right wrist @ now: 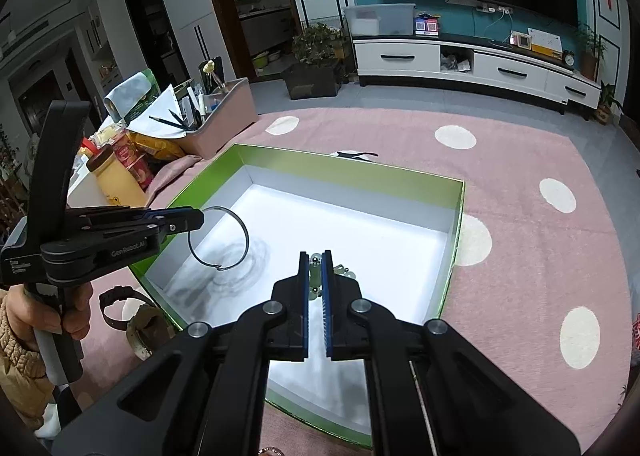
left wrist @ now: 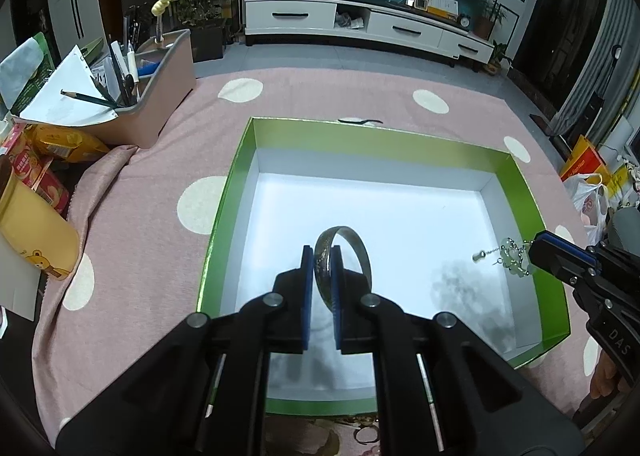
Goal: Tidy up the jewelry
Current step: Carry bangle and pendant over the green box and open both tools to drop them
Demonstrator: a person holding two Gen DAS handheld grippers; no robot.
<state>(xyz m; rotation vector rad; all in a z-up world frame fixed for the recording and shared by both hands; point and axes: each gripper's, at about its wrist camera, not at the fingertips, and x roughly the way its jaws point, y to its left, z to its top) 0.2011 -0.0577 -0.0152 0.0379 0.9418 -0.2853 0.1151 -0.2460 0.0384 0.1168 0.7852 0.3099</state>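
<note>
Above the green-walled, white-floored cardboard box (left wrist: 240,184), the left gripper (left wrist: 322,256) pinches a thin silver metal bangle (left wrist: 362,252) held upright; at 3 o'clock, the right gripper (right wrist: 316,262) clamps a pale green beaded bracelet (left wrist: 516,256).

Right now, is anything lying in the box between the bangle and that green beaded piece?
No. In the left wrist view, only bare white box floor shows between the bangle and the green beaded piece.
</note>
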